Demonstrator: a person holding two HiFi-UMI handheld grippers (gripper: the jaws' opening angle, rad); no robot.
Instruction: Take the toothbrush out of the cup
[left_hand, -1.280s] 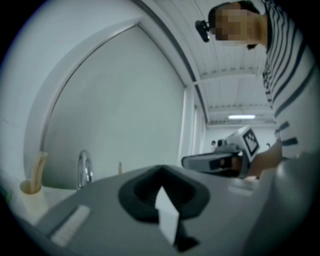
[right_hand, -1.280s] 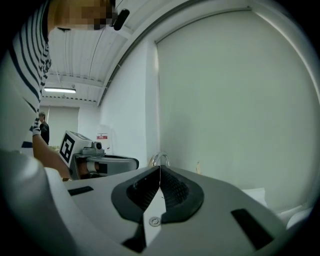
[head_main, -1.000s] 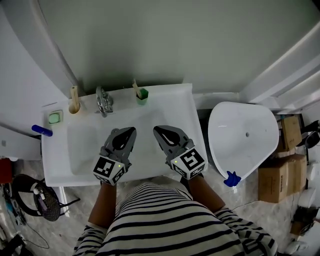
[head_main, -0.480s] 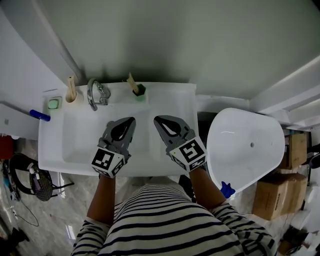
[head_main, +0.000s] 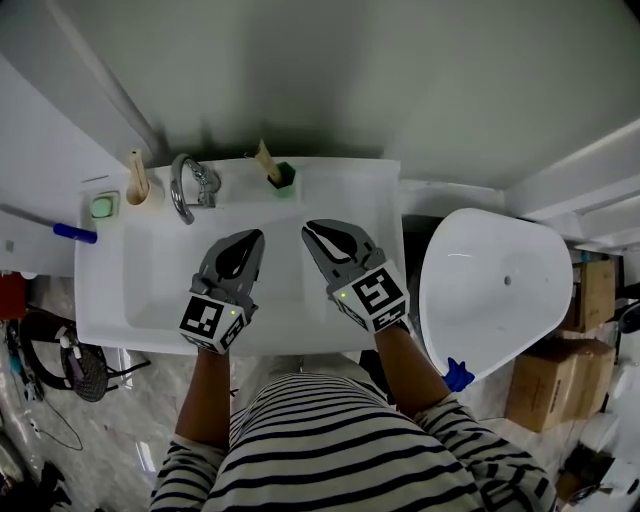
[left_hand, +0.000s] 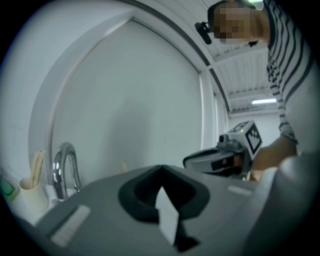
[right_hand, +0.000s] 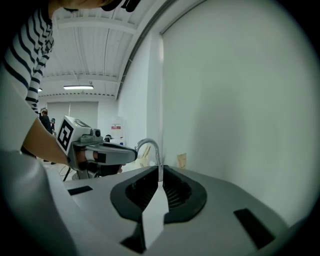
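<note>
Two tongs are held over the sink (head_main: 382, 202), both clenched and empty: the left tongs (head_main: 254, 238) and the right tongs (head_main: 309, 228) are shown in their own views with jaws pressed together and nothing between them. From this it is judged that nothing of the task is done yet.

A green cup (head_main: 286, 178) is seen on the sink's back ledge, at about one o'clock from the left tongs and eleven o'clock from the right tongs, well apart from both. A pale toothbrush (head_main: 264, 158) stands in it, leaning toward eleven o'clock. A beige cup (head_main: 141, 192) with a wooden-looking stick (head_main: 134, 163) in it is set at ten o'clock from the left tongs, beyond the tap (head_main: 184, 186). Which cup is meant cannot be told.

Everything is judged to be left to do: one pair of tongs is to be opened, brought to the handle and closed on it, and the toothbrush lifted clear of its cup.
</note>
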